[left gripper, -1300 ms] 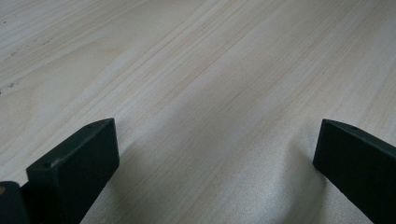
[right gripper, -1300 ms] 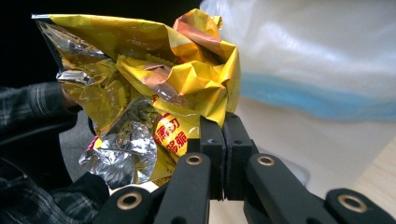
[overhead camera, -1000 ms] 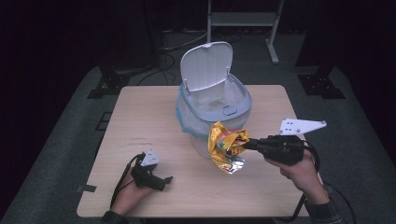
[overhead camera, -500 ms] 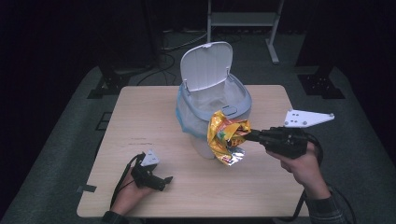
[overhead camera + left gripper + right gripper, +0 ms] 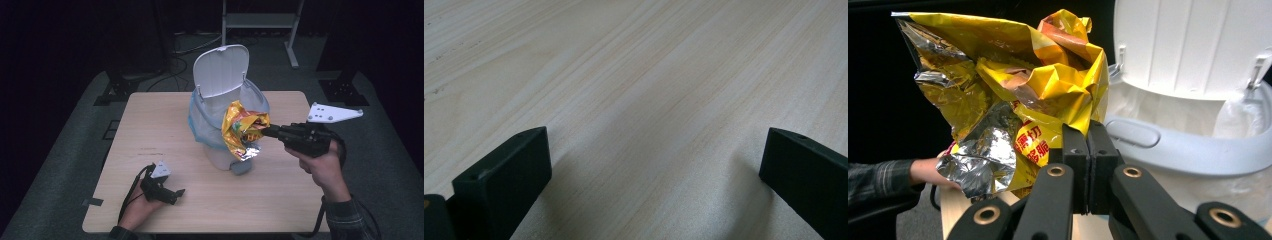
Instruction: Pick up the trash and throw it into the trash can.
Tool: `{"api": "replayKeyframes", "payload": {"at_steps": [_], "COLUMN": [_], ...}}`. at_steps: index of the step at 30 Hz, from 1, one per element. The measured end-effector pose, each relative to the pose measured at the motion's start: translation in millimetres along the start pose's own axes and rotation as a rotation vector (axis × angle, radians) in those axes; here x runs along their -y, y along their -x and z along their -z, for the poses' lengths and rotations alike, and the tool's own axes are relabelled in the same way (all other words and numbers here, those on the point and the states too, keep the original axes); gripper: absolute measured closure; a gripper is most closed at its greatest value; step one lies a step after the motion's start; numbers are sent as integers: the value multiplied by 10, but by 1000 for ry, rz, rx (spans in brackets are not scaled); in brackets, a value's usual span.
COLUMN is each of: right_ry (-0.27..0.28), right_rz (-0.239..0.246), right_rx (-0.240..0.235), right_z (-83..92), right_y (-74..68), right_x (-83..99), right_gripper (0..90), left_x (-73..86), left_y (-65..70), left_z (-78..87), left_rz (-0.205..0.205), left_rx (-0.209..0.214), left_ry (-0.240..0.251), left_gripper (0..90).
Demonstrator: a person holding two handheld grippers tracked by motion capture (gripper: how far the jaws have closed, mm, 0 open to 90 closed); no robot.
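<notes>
High view overhead; claw views close, forward.

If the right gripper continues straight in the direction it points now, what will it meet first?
Probably the white bin. The right gripper, shut on the yellow snack bag, points left toward the bin's rim, with the bag between them; depth is uncertain.

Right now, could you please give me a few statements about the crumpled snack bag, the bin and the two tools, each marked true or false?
1. The right tool is shut on the crumpled yellow foil snack bag. True.
2. The white plastic bin's lid is closed. False: the lid stands open.
3. The left tool holds a second bag. False: its jaws are open over the bare pale wooden table.
4. The snack bag lies flat on the table. False: it hangs in the air beside the bin's rim.
5. The bin has a clear liner. True.
</notes>
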State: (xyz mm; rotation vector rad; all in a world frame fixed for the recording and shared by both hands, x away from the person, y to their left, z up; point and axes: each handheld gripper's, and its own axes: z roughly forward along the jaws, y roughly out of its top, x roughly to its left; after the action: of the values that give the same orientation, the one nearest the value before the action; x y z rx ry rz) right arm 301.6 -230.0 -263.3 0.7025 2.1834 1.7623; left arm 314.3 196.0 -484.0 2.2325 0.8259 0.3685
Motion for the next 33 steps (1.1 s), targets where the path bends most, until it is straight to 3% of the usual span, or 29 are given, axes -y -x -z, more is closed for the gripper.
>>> {"api": "replayKeyframes", "payload": {"at_steps": [16, 33], "right_ry": [42, 58], "right_rz": [-14, -32], "right_rx": [77, 122], "right_z": [-48, -246], "right_y": [197, 353], "right_x": [-201, -380], "right_gripper": [892, 891], "left_x": [0, -1], "left_y": [0, -1], "left_z": [0, 2], "left_rz": [0, 0], "left_rx": [0, 1], "left_ry": [0, -1], "left_gripper": [0, 0]}}
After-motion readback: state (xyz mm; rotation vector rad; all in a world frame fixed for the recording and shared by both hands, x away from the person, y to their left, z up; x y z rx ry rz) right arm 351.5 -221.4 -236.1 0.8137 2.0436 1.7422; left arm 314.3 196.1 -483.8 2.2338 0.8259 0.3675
